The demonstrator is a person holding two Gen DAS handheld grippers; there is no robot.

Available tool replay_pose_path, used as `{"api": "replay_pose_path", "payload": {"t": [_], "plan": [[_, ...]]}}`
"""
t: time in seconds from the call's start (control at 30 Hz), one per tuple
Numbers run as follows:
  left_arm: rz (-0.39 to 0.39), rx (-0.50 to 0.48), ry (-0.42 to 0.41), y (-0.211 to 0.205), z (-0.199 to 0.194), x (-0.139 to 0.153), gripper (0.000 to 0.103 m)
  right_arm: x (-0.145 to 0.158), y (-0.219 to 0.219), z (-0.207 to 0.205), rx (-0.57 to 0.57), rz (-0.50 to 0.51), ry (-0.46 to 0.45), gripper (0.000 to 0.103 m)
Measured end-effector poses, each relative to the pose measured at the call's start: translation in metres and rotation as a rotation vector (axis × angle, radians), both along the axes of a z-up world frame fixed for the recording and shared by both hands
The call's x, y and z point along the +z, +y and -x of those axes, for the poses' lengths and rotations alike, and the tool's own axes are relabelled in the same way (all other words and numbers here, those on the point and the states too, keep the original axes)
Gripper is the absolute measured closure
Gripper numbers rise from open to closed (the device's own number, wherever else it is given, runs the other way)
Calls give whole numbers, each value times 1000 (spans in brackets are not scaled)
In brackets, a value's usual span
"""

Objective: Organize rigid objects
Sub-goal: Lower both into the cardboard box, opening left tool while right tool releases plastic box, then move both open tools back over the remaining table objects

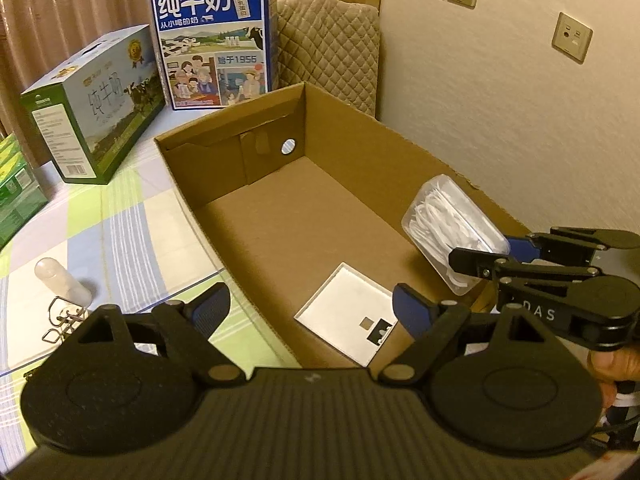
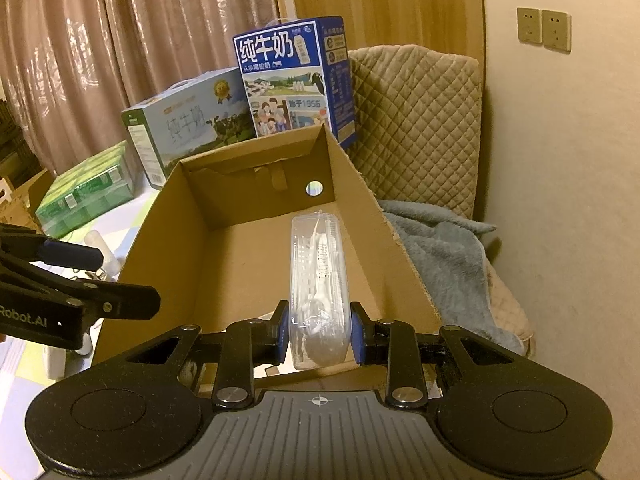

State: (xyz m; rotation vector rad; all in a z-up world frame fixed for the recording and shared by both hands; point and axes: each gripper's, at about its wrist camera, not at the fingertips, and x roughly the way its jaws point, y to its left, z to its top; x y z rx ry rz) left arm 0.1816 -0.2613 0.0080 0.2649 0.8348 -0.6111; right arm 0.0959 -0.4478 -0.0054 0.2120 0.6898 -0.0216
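An open cardboard box (image 1: pixel 360 152) (image 2: pixel 192 216) lies on the checked cloth. My right gripper (image 2: pixel 319 330) is shut on a clear plastic case of white utensils (image 2: pixel 318 280) (image 1: pixel 448 224), held above the box's right side. That gripper (image 1: pixel 516 254) enters the left wrist view from the right. On the box floor lies a flat white square lid (image 1: pixel 346 318). My left gripper (image 1: pixel 310 304) hangs open over the box's near left wall, nothing between its blue pads. A small clear bottle (image 1: pixel 60 282) and metal clips (image 1: pixel 60 320) lie on the cloth to its left.
A blue milk carton (image 1: pixel 214 40) (image 2: pixel 294 80) stands behind the box, and a green-and-white carton (image 1: pixel 92 104) (image 2: pixel 188 120) lies beside it. Green packs (image 2: pixel 86 196) sit further left. A quilted chair (image 2: pixel 416 128) with a grey blanket (image 2: pixel 444 256) stands on the right by the wall.
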Motion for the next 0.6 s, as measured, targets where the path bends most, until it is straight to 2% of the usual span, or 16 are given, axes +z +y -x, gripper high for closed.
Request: {"api": "replay_pose_path", "payload": {"t": [0.3, 0.37, 0.43, 0.6], "plan": [[15, 12, -1, 8, 0, 1, 18, -3, 3, -3, 0, 29, -10, 76], [20, 17, -1, 11, 2, 2, 18, -2, 3, -3, 7, 31, -17, 70], [25, 25, 0, 15, 3, 2, 18, 0, 3, 1, 3, 27, -36, 49], [36, 52, -2, 32, 11, 5, 18, 11, 7, 13, -4, 17, -65, 48]]}}
